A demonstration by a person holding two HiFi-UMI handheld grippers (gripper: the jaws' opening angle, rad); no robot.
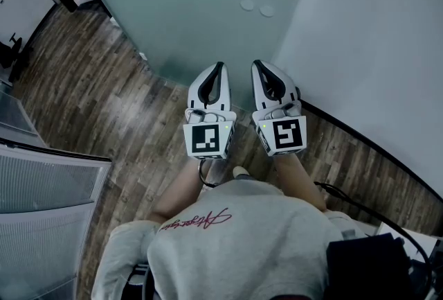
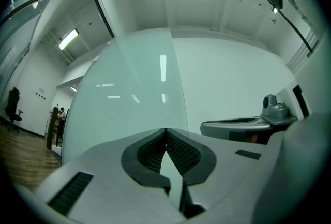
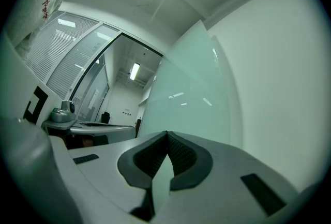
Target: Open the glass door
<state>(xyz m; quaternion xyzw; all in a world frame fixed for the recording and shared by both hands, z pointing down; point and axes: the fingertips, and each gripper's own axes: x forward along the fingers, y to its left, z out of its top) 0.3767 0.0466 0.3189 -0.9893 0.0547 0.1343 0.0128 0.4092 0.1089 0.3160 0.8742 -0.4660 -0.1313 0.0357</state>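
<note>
Right hand-held gripper (image 1: 257, 64) closed (glass door (image 1: 180, 7) cropped).

The frosted, pale green glass door (image 1: 194, 7) stands upright, one edge just beside the white wall (image 1: 374, 28).

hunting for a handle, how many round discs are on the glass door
2, side by side on the glass door near the white wall: left disc, right disc. More may lie outside the head view.

Left gripper (image 1: 220, 67); right gripper (image 1: 257, 66) — jaws together
</note>
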